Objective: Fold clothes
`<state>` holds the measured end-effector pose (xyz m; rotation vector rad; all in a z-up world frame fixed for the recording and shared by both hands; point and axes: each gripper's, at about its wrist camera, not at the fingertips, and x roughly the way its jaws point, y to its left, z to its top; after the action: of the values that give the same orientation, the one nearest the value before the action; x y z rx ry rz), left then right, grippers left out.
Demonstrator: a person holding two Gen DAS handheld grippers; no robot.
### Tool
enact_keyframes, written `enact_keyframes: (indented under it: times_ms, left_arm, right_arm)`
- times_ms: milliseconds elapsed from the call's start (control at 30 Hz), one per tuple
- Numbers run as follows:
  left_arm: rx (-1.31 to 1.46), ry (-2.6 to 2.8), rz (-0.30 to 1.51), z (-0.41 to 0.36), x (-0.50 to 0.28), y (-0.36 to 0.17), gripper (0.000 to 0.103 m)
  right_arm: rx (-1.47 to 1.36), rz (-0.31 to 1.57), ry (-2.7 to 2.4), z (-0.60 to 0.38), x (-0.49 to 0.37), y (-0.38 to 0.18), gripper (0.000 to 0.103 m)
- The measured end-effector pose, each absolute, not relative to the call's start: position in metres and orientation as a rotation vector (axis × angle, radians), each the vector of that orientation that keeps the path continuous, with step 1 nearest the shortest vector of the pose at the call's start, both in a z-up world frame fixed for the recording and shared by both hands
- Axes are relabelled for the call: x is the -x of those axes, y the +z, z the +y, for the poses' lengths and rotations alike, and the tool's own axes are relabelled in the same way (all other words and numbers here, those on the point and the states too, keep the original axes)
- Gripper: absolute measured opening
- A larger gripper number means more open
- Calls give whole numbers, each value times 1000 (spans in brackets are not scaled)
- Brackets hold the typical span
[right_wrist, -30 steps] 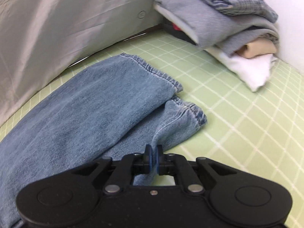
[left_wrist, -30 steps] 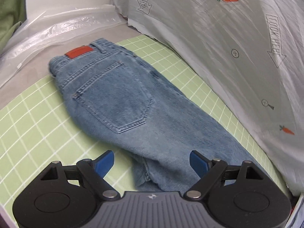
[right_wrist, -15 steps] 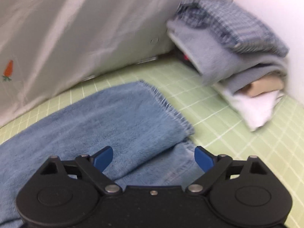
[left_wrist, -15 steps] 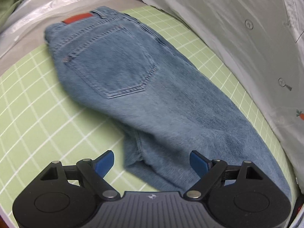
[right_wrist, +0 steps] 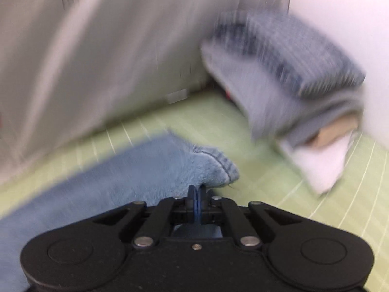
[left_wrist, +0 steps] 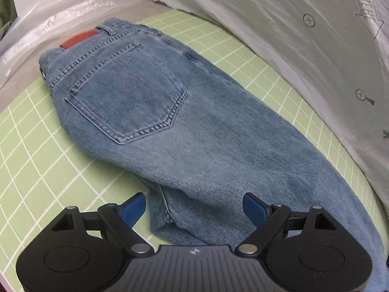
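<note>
A pair of blue jeans [left_wrist: 170,121] lies folded lengthwise on the green grid mat [left_wrist: 36,146], back pocket up, with a red waistband patch [left_wrist: 79,39] at the far left. My left gripper [left_wrist: 194,206] is open and empty, its blue pads either side of the crotch fold of the jeans. In the blurred right wrist view, my right gripper [right_wrist: 197,194] is shut on the hem end of the jeans leg [right_wrist: 211,168], which is lifted and bunched above the mat [right_wrist: 218,126].
A stack of folded clothes [right_wrist: 291,77] with a checked shirt on top sits at the mat's far right. White plastic sheeting [left_wrist: 304,36] rises along the back edge. Clear plastic bags [left_wrist: 60,7] lie beyond the waistband.
My right gripper, open half a second ago, has shut on the leg hem and is moving fast. My left gripper stays open over the jeans; its view shifted slightly.
</note>
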<state>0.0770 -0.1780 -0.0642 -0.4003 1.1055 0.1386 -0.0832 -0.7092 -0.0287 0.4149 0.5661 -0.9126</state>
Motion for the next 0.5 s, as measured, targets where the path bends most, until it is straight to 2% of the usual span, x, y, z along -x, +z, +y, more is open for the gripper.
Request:
enact_keyframes:
  times_ms: [67,133,233,333,400,433,467,500]
  left_arm:
    - [404,140,1087,-174,-74,-59,87]
    - [414,150,1076,-169,-71,-56,87]
    - [451,167,1079,-159,-66,-55,87]
    - [471,177,1081,-152,-64,-54,87]
    - [470,183,1069,-151,-63,-51,87]
    - [467,180,1068,-151,-63,-50,87]
    - [465,178,1066,-151,-63,-49,87]
    - [462,175,1066,-152,-63,-49,87]
  right_arm:
    - [-436,515,-928,-703,102,-8,1]
    - [-444,533,-966,-701,117,-11,1]
    - [-445,695,-1004,-709,126,-66,2]
    - [-405,846,-1004,-712,124,-103,8]
    - [-395,801,-1039,-707,126,-95,26]
    - [-394,771,-1056,-705,127,-90,44]
    - [-394,740,-1073,-704,127,-85,57]
    - [-400,723,-1081,-704,128,-82,61]
